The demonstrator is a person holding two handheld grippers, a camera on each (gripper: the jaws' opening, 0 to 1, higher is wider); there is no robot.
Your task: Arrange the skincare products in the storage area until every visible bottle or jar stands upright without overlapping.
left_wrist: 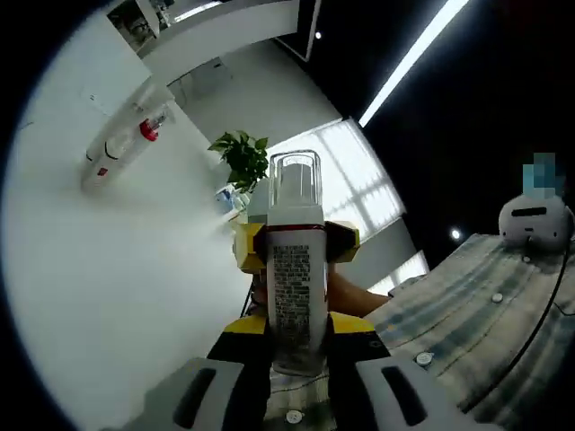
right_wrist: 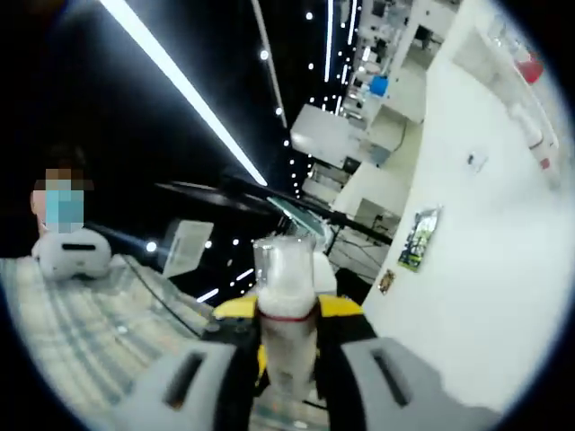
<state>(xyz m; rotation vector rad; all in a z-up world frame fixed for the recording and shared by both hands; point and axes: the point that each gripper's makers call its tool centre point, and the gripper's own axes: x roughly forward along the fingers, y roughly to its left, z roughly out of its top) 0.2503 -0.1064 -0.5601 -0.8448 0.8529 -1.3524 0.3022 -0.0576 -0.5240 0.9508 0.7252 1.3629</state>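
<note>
The left gripper (left_wrist: 296, 346) clamps a white bottle (left_wrist: 295, 260) with a clear cap; the right gripper (right_wrist: 286, 364) clamps a similar bottle (right_wrist: 286, 305). Both are lifted toward the person's shirt (left_wrist: 476, 305), plant (left_wrist: 243, 160) beyond. Tilting could let either slip out.

Looks like an office or lab. Long strip lights (right_wrist: 180, 81) across a dark ceiling at upper left, white walls, fire extinguishers (left_wrist: 126, 144) mounted at upper left, a potted plant (left_wrist: 243, 162) near bright windows (left_wrist: 350, 180) at center.
</note>
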